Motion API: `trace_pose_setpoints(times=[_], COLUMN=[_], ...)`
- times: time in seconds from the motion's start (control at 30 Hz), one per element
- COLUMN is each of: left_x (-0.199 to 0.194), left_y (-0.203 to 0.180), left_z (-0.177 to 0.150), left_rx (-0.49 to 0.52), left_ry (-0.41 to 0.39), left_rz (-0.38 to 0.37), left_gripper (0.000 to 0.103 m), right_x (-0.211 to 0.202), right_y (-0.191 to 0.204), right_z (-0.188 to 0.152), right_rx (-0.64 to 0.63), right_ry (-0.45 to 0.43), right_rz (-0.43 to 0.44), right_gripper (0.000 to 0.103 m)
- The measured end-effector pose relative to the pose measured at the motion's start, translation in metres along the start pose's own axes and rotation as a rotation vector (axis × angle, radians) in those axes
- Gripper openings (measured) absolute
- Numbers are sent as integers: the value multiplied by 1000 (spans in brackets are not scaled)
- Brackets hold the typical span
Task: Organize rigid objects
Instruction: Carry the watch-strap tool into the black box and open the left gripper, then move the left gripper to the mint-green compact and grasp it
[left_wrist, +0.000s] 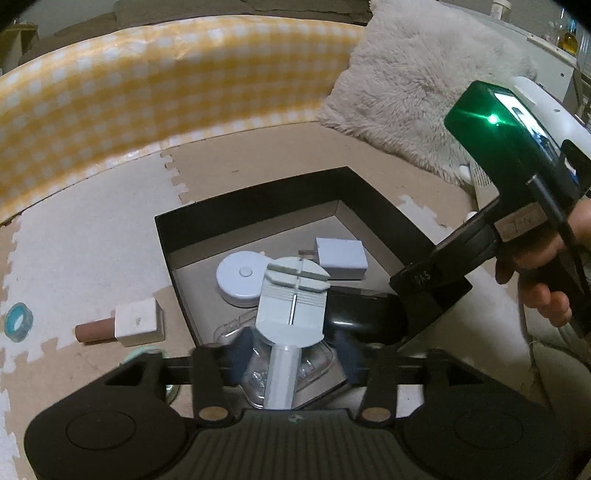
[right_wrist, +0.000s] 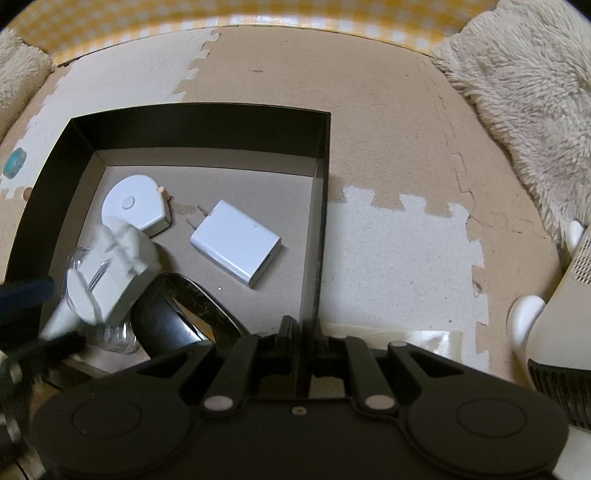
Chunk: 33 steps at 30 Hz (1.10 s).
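Note:
An open black box (left_wrist: 258, 192) stands on the foam floor mat. Inside it lie a round white tape measure (left_wrist: 240, 277), a white plug charger (left_wrist: 341, 256), a black oval case (left_wrist: 362, 314) and a clear plastic case (left_wrist: 258, 373). A pale grey tool (left_wrist: 291, 306) rests across the clear case, its handle between my left gripper's (left_wrist: 293, 352) fingers. That gripper is open, its blue pads clear of the handle on both sides. My right gripper (right_wrist: 301, 332) is shut on the box's right wall (right_wrist: 321, 221). The right wrist view shows the tool (right_wrist: 110, 273) and charger (right_wrist: 236, 242).
Left of the box lie a white block (left_wrist: 136, 321) on a brown cylinder (left_wrist: 94, 330) and a teal tape roll (left_wrist: 18, 319). A yellow checked cloth (left_wrist: 147, 92) borders the far side. A fluffy cushion (left_wrist: 424, 81) lies at the right, a white appliance (right_wrist: 546, 314) beside it.

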<state>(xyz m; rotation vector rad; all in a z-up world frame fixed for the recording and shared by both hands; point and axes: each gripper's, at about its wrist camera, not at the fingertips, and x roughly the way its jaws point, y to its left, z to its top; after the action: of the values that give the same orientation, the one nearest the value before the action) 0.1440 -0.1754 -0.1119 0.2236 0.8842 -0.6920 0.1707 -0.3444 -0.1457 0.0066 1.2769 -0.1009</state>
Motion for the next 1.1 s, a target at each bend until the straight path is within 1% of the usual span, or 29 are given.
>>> trace_pose_setpoints(times=[0.03,0.13,0.2,0.3,0.4,0.5,0.57,0.8,1.03,1.1], left_x=[-1,-4,-8,-12,-15,-18,-20,-28,-53,-58], left_y=[0,-1,-1,0,0,-3,-4,1,24,35], left_z=[0,1,2,4,4,5,6,9,22,25], left_rx=[-3,-17,-27,-48,-66,-64,-64,-79,-134,-155], left_ry=[1,2,-2,1,3,8,7,-11,-104,-120], left_rz=[-7,-18,-22,-41,-39,-41,-36,-10,62,63], left_gripper=[58,68,80,88,96,101,103,103,103,103], right_x=[0,0,0,0,0,0,0,0,0,0], right_y=[0,0,0,0,0,0,0,0,0,0], right_z=[0,0,0,0,0,0,0,0,0,0], right_rx=[-1,-1,0,0,-1,-1,0,0,-1,-1], right_ry=[0,-1,0,0,0,0,0,0,-1,-1], right_rz=[0,0,0,0,0,0,0,0,0,0], right_gripper=[11,11,11,11,11,11,11,11,11,11])
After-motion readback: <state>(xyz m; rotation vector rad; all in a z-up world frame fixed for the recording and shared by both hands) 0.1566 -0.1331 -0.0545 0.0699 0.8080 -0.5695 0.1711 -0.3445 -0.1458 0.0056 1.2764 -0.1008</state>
